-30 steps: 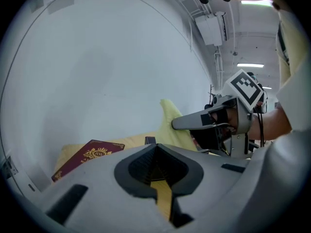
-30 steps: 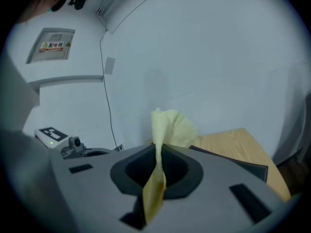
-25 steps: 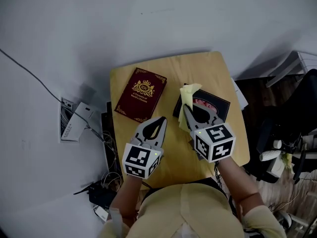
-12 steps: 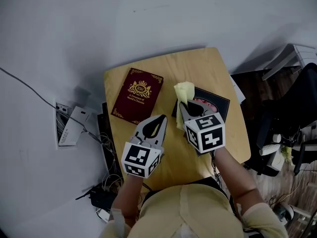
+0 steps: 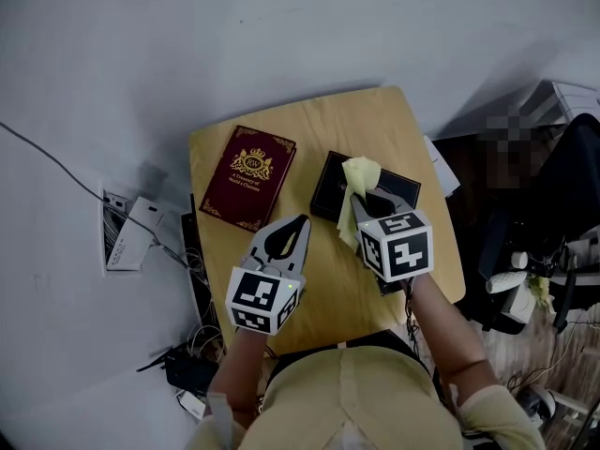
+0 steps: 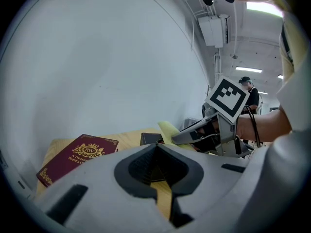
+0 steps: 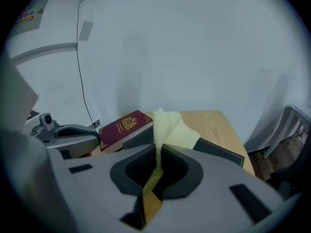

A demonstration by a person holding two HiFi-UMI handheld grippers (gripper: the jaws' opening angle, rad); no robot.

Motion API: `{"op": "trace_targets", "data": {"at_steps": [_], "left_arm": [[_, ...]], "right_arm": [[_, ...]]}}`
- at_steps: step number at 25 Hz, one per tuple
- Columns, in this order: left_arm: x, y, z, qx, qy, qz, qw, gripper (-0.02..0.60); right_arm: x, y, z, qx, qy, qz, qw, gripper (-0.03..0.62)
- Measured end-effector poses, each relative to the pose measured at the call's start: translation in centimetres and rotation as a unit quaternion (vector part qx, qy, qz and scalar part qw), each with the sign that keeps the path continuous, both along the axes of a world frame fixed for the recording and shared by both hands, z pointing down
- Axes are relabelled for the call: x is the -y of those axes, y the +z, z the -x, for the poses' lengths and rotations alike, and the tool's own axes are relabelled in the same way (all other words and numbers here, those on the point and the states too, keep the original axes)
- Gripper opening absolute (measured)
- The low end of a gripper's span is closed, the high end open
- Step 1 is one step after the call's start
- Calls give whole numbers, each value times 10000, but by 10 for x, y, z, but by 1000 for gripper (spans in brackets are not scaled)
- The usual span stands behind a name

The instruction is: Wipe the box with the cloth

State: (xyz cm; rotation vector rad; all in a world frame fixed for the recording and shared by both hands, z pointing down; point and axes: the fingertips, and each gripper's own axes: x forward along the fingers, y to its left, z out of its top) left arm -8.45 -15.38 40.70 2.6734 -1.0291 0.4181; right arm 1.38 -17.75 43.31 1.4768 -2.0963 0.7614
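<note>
A black box (image 5: 330, 182) (image 7: 214, 148) lies flat on the small wooden table (image 5: 384, 120), right of centre. My right gripper (image 5: 358, 202) (image 7: 156, 152) is shut on a pale yellow cloth (image 5: 360, 174) (image 7: 171, 128), whose free end rests over the middle of the box. My left gripper (image 5: 298, 224) (image 6: 156, 144) hovers above the table's near part, jaws shut, nothing between them. In the left gripper view the right gripper (image 6: 176, 138) and the cloth (image 6: 165, 128) show to the right, with a corner of the box (image 6: 149, 139) behind.
A dark red box with a gold crest (image 5: 247, 176) (image 6: 77, 157) (image 7: 125, 128) lies at the table's left. On the floor to the left are a power strip (image 5: 127, 232) and tangled cables (image 5: 202, 279). An office chair base (image 5: 525, 279) stands at the right.
My right gripper has moved down and to the right with the cloth, which now lies over the middle of the black box instead of its left edge. The left gripper stayed put.
</note>
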Motion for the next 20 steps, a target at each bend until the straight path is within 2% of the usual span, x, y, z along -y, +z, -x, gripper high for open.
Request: {"op": "trace_targets", "data": {"at_steps": [11, 20], "left_arm": [[-26, -4, -68, 73, 501, -109, 9987, 20], [-53, -8, -123, 106, 951, -220, 9952, 20]], "right_arm": [[-44, 5, -74, 37, 482, -26, 9988, 43], [-70, 5, -100, 85, 582, -124, 9982, 42]]}}
